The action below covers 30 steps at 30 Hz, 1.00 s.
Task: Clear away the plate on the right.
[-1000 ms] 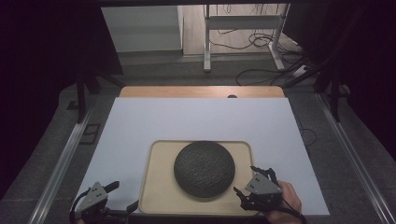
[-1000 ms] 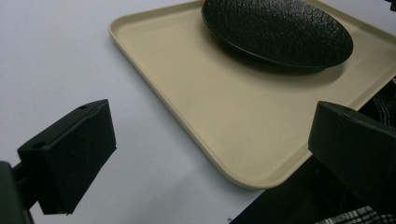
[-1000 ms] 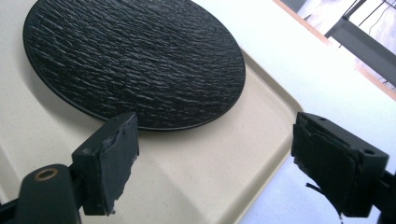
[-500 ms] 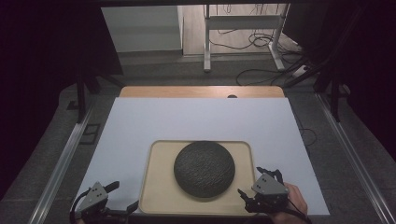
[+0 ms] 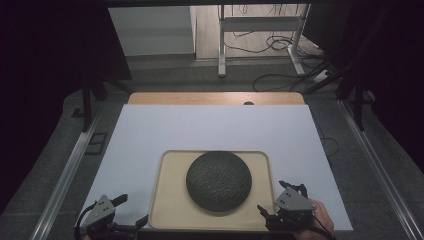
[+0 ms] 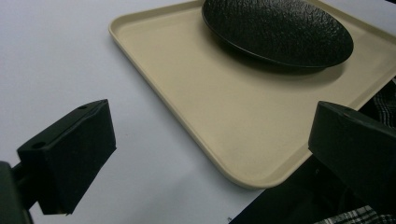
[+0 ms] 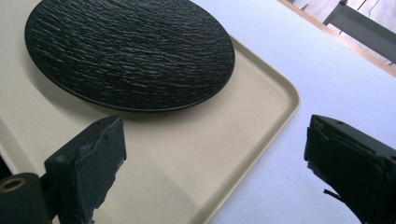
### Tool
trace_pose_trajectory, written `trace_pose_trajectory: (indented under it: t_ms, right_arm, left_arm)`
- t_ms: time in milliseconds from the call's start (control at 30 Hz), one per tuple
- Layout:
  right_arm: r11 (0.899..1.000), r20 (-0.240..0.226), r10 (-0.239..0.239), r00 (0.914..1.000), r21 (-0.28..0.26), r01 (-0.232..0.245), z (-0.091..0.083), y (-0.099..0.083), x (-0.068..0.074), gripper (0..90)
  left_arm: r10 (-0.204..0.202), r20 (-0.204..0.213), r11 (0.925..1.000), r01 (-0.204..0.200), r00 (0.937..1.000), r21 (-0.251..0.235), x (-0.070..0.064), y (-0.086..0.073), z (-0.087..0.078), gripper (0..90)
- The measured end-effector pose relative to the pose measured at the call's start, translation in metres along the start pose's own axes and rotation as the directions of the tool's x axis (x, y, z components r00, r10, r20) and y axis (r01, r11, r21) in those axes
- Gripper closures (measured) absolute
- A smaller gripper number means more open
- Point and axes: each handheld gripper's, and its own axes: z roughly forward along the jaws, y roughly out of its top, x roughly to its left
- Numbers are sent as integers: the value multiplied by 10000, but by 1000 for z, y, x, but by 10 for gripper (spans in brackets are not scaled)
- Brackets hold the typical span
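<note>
Black textured round plate sits on beige rectangular tray; left tool and right tool both gape apart, empty.

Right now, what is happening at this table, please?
A person holds a two-jaw gripper in each hand at the near edge of a white table. A beige tray lies there with a black textured plate on it. The left gripper is by the tray's near left corner and the right gripper by its near right side. Both are open and hold nothing. In each gripper view the tray's rim lies between the jaws, so they may be about to grasp the tray.
</note>
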Motion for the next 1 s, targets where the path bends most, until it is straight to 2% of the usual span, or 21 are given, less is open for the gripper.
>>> trace_pose_trajectory:
  t_ms: [400, 1000]
  right_arm:
    - [9995, -60, 304, 9995, -21, -304, -4, -6, -2, 46]
    - [9987, -9, 497, 9988, -101, -497, -14, -12, -5, 39]
  left_arm:
    - [-19, 11, 10000, 19, 10000, -29, 0, 0, 0, 4]
    - [-76, -28, 9999, 76, 10000, -85, 0, 0, -1, 3]
